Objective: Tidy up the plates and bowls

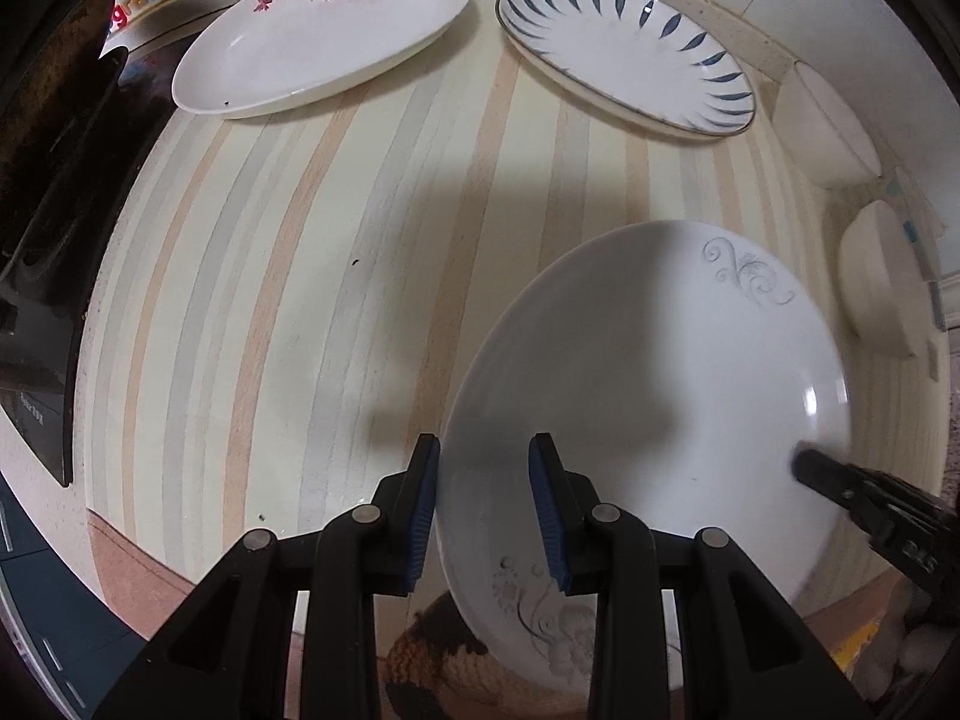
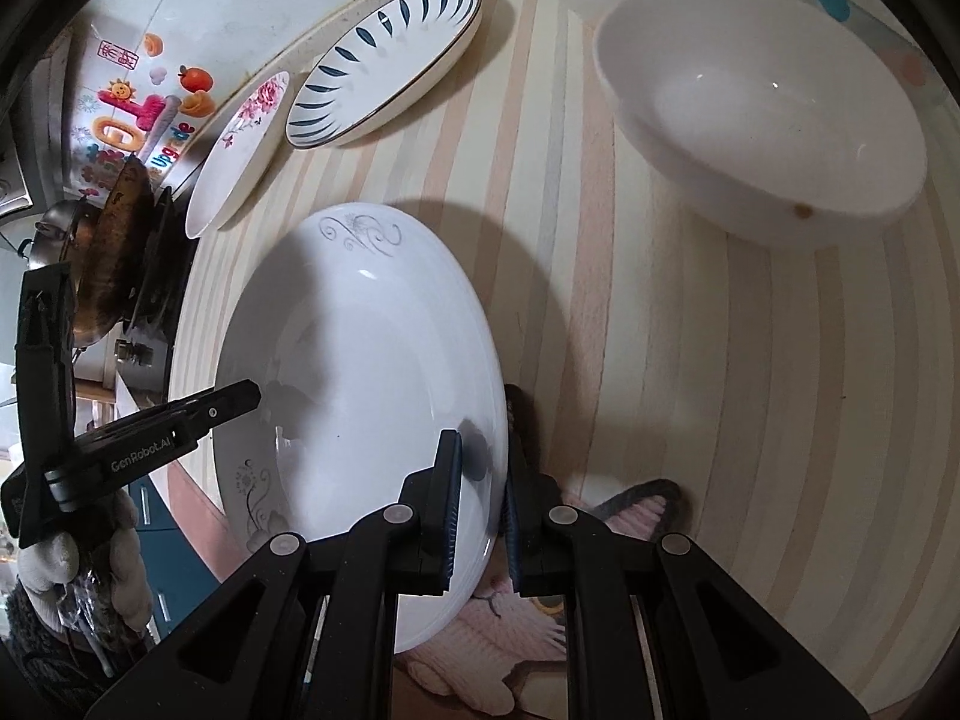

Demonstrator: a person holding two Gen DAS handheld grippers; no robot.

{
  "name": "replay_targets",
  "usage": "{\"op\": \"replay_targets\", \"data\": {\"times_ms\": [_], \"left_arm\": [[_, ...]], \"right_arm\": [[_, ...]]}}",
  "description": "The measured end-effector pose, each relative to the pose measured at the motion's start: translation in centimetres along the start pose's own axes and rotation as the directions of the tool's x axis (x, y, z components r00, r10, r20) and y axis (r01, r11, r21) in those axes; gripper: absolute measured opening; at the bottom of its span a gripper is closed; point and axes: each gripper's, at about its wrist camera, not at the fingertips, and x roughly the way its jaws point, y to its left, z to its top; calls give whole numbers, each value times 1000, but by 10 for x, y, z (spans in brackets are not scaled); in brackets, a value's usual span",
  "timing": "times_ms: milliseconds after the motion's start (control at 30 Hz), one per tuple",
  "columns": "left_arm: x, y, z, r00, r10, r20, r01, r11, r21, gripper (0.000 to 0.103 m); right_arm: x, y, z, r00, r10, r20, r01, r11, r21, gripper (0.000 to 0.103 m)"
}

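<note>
A white plate with grey scroll patterns is held above the striped counter; it also shows in the right wrist view. My left gripper straddles its left rim, jaws apart, one finger on each side of the rim. My right gripper is shut on its right rim; its finger shows in the left wrist view. A pink-flower plate and a blue-leaf plate lie at the back. Two white bowls sit at the right; the nearer bowl is upright.
A black stove with a dark pan is at the left of the counter. The striped mat covers the counter, with the wall behind. Knitted gloves or sleeves show below the counter edge.
</note>
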Motion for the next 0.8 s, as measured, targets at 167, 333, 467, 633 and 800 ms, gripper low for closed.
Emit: {"op": "replay_targets", "data": {"times_ms": [167,333,467,633,800], "left_arm": [[-58,27,19,991,-24,129,37,995,-94,33],[-86,77,61,971,45,234,12,971,-237,35],[-71,122,99,969,73,235,16,934,-357,35],[-34,148,136,968,141,207,-39,901,-432,35],[-6,164,154,973,156,167,-59,878,-475,35]], "right_arm": [[-36,1,7,1000,-18,0,18,996,86,28],[-84,60,51,992,48,119,-47,999,-14,48],[-57,128,122,983,106,150,-77,979,-187,53],[24,187,211,989,92,114,-54,953,-298,53],[93,214,270,997,34,68,-9,941,-338,53]]}}
